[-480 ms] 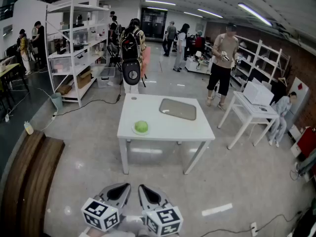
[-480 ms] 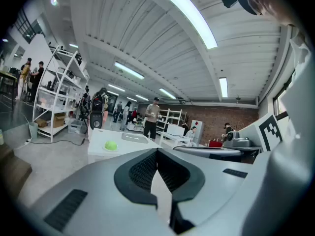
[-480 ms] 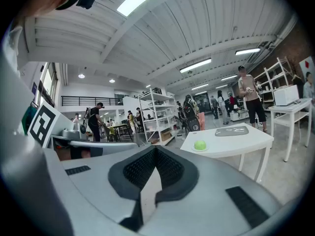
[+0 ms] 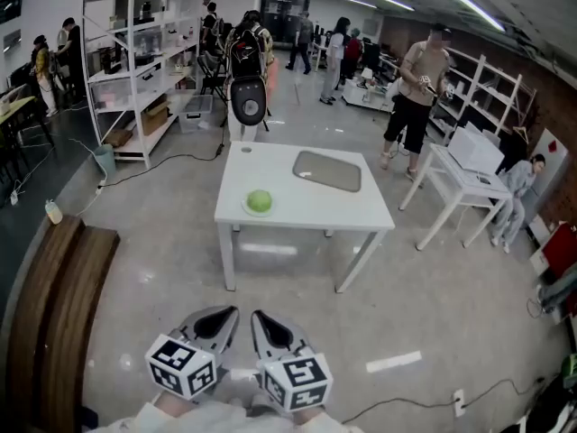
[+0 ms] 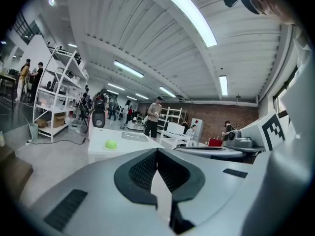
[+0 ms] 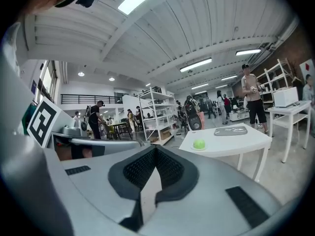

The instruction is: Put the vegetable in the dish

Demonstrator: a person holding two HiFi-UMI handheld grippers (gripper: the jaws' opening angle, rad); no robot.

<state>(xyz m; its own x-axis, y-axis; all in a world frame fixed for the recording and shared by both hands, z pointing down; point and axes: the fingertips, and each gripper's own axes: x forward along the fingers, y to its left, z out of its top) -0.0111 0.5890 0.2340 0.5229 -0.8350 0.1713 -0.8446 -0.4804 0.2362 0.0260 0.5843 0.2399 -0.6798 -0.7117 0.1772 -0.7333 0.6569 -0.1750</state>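
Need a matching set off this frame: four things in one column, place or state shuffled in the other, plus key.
Things:
1. green vegetable
2. grey dish
3. left gripper
4. shelf rack

Places or states:
A. jaws shut on nothing, well short of the white table
B. on the floor, beyond the table and to its left
C. on the table top, near left part
D. on the table top, far right part, nothing in it

Pairs: 1-C, 2-D, 3-A, 4-B
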